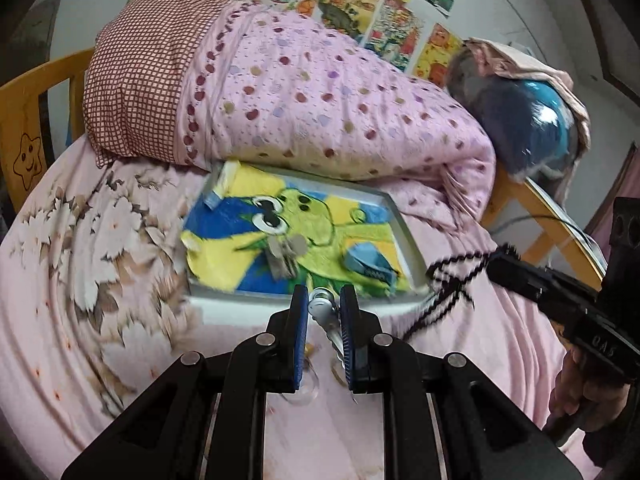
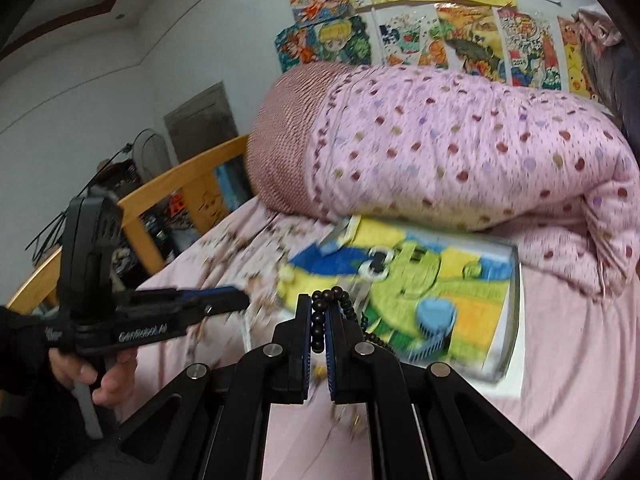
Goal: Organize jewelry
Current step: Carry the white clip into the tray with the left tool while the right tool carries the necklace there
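Note:
A white tray (image 1: pixel 412 248) lined with a yellow, green and blue cartoon towel (image 1: pixel 296 220) lies on the pink bed; it also shows in the right wrist view (image 2: pixel 514 312). My left gripper (image 1: pixel 324 308) is shut on a silver metal piece of jewelry (image 1: pixel 322 300) just in front of the tray's near edge. My right gripper (image 2: pixel 319 320) is shut on a dark bead bracelet (image 2: pixel 318 328) near the tray's left corner; its beads (image 1: pixel 456 276) hang at the tray's right edge in the left wrist view. A blue ring box (image 1: pixel 370 264) and a grey item (image 1: pixel 284 254) lie on the towel.
A rolled pink dotted quilt (image 1: pixel 320 100) with a checked pillow (image 1: pixel 144 68) lies behind the tray. A wooden bed rail (image 2: pixel 180 184) runs on the left. Small loose items (image 1: pixel 312 380) lie on the flowered sheet under my left gripper. Drawings cover the wall.

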Tool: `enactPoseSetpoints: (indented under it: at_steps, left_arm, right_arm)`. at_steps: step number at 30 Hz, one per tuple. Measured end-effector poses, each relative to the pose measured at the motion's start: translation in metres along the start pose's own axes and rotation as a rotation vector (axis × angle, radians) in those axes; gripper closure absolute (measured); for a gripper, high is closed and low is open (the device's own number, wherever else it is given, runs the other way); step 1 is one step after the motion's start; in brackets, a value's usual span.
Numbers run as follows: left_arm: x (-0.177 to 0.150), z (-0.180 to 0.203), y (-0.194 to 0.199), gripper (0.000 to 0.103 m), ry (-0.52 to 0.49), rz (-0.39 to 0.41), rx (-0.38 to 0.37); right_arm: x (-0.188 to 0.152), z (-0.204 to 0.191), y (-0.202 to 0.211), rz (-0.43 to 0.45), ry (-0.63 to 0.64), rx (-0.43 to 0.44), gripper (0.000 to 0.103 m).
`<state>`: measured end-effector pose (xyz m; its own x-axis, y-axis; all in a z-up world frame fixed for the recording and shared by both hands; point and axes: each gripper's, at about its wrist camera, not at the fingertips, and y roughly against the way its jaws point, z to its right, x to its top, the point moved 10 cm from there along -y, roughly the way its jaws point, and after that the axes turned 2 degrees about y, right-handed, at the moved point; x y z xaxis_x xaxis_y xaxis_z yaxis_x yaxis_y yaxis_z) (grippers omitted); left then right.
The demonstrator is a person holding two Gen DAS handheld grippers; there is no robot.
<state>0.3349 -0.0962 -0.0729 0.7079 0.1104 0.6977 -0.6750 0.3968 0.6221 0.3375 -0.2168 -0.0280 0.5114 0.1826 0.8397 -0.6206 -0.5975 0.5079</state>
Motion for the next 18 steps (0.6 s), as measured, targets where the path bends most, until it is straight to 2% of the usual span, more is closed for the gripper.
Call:
enactPoseSetpoints:
  at_steps: [3, 8, 12, 18]
  left_arm:
    - [0.011, -0.013, -0.014, 0.090, 0.006, 0.000, 0.027]
    - [0.023, -0.037, -0.044, 0.090, 0.001, -0.011, 0.071]
    - [0.026, -0.057, -0.071, 0.090, 0.016, -0.035, 0.096]
    - [0.023, -0.078, -0.106, 0.090, 0.033, -0.081, 0.117]
  right_arm:
    - [0.015, 0.015, -0.025, 0.017, -0.025, -0.023, 0.097]
    - [0.015, 0.040, -0.064, -0.001, -0.091, -0.047, 0.097]
    - [-0.004, 0.061, -0.096, -0.051, -0.144, -0.062, 0.097]
    - [-0.044, 0.074, -0.120, -0.137, -0.167, -0.080, 0.097]
